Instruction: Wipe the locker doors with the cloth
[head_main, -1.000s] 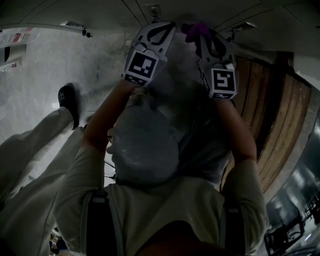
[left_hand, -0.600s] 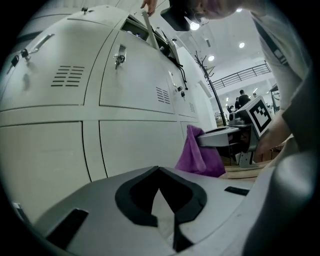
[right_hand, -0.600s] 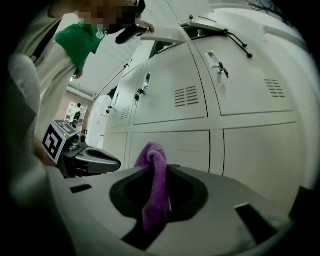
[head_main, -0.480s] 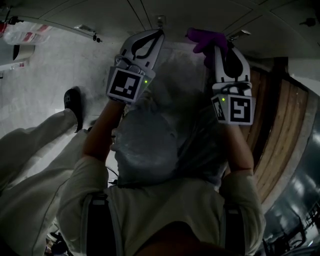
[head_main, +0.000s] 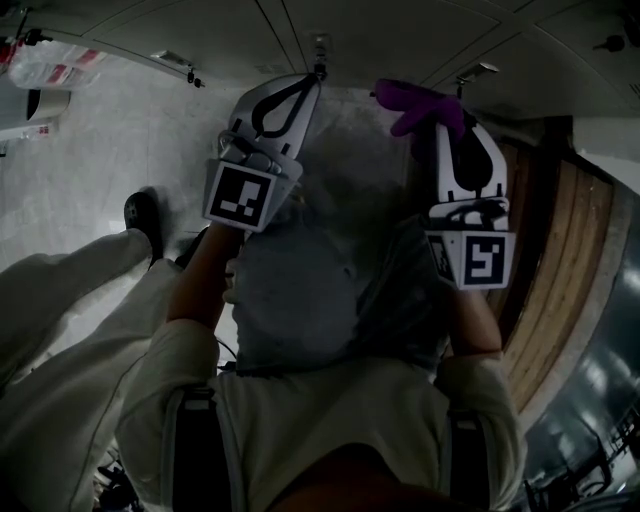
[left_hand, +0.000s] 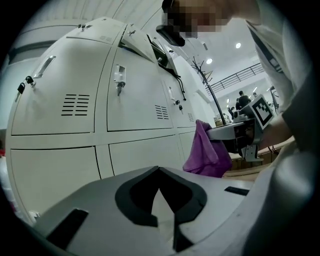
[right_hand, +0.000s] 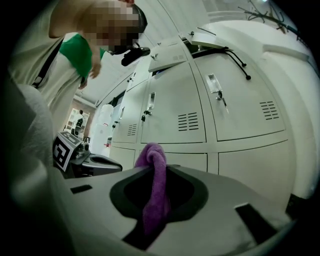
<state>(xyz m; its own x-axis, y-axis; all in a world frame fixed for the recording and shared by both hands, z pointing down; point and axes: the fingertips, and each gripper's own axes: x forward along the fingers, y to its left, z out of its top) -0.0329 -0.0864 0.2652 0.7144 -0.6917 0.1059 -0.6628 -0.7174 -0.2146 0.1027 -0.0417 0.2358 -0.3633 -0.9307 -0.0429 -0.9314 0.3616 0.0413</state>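
White locker doors (left_hand: 65, 100) fill the left gripper view, and the same locker doors (right_hand: 240, 100) stand ahead in the right gripper view; in the head view the locker doors (head_main: 130, 35) run along the top. My right gripper (head_main: 440, 105) is shut on a purple cloth (head_main: 412, 102), which bulges out past the jaw tips. In the right gripper view the cloth (right_hand: 155, 190) hangs through the right gripper (right_hand: 152, 167). My left gripper (head_main: 316, 78) is held up beside it, shut and holding nothing. The left gripper (left_hand: 159, 170) sees the cloth (left_hand: 205, 152) to its right.
Keys hang in the door locks (left_hand: 119, 87). A dark shoe (head_main: 140, 215) stands on the pale floor at left. Brown wooden panelling (head_main: 560, 250) runs down the right side. A coat stand (left_hand: 200, 65) and distant people (left_hand: 242, 100) are beyond the lockers.
Both grippers have reached further out toward the lockers, the left drifting left and the right drifting right. The cloth has stayed in the right gripper.
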